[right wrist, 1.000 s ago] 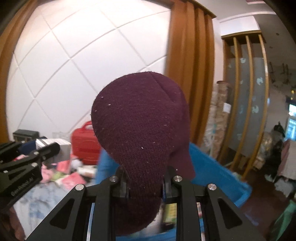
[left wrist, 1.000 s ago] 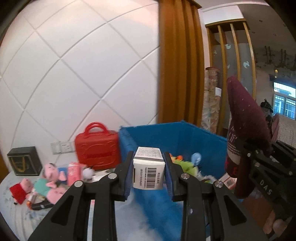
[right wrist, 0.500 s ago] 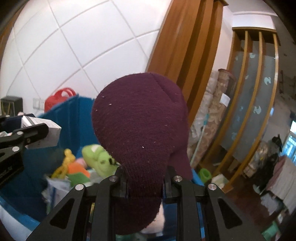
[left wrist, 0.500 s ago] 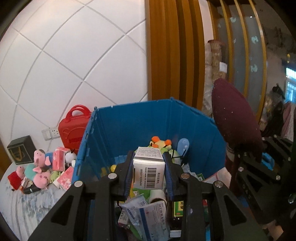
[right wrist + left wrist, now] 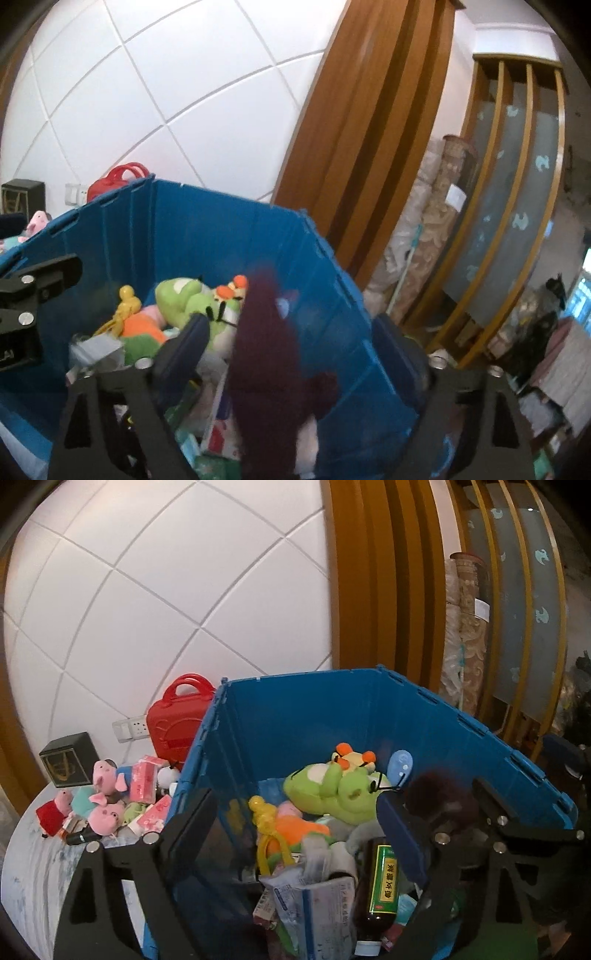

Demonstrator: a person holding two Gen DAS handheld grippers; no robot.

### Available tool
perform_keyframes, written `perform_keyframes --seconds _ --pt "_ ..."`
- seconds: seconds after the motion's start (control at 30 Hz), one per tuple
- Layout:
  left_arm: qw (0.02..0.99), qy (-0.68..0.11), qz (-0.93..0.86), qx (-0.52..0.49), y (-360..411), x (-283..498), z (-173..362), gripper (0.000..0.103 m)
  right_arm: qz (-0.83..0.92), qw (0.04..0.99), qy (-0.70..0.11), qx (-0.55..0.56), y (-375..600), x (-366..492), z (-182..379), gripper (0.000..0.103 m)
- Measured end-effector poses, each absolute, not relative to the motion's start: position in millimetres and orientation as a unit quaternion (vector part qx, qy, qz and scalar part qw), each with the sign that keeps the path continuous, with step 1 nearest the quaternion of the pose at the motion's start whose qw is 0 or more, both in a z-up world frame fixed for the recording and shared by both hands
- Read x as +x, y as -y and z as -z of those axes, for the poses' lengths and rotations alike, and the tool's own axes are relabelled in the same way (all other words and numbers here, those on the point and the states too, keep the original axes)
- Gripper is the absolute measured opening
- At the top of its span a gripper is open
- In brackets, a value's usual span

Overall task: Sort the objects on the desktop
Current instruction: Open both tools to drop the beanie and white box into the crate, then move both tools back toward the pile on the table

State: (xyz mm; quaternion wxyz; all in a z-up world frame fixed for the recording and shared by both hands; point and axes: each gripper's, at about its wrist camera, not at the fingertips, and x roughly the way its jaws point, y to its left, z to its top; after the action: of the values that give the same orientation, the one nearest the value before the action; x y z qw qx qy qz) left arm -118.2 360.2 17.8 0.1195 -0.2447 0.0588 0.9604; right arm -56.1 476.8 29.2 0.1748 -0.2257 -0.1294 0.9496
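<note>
Both tools over the blue crate (image 5: 306, 716). Left tool (image 5: 295, 819): jaws opening, nothing visible between them; no carton seen among the crate contents. Right tool (image 5: 288, 339): jaws opening, maroon knit hat (image 5: 266, 354) blurred between the spread fingers, pads apparently clear of it, so judged released and dropping into the crate. Hat also seen, blurred, at the right tool in the left view.

Handling, judged: hat soft, light, limp, not fragile; folds under any pinch, so best gripped at a bunched fold or the cuff. Green frog plush (image 5: 332, 790) in the crate equally forgiving. Dark glass bottle (image 5: 380, 886) there stiff, heavier, slippery, breakable; better taken across the body.

Pig plush toys (image 5: 103, 794) and pink packets (image 5: 142, 777) remain on the tabletop (image 5: 33, 867): light, soft, graspable at the middle.
</note>
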Motion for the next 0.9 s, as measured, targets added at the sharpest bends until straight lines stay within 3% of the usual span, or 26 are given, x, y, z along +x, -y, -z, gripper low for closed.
perform_keyframes --seconds 0.07,0.47,0.67,0.9 --pt "0.121 -0.056 -0.959 -0.249 -358.9 -117.7 -17.2 0.091 -0.950 0.175 0.129 -0.225 -476.8 -54.6 -31.0 0.103" --pt "0.104 -0.051 -0.965 -0.233 -329.5 -100.7 -30.8 0.099 -0.958 0.142 0.091 -0.230 -469.6 -46.5 -34.4 0.103" --pt "0.072 -0.047 -0.973 -0.213 -273.7 -89.9 -42.2 0.099 -0.968 0.110 0.069 -0.213 -430.3 -38.7 -48.0 0.103" --pt "0.040 -0.019 -0.975 -0.220 -158.0 -95.3 -30.2 0.099 -0.979 0.080 0.063 -0.177 -335.8 -37.1 -67.4 0.103"
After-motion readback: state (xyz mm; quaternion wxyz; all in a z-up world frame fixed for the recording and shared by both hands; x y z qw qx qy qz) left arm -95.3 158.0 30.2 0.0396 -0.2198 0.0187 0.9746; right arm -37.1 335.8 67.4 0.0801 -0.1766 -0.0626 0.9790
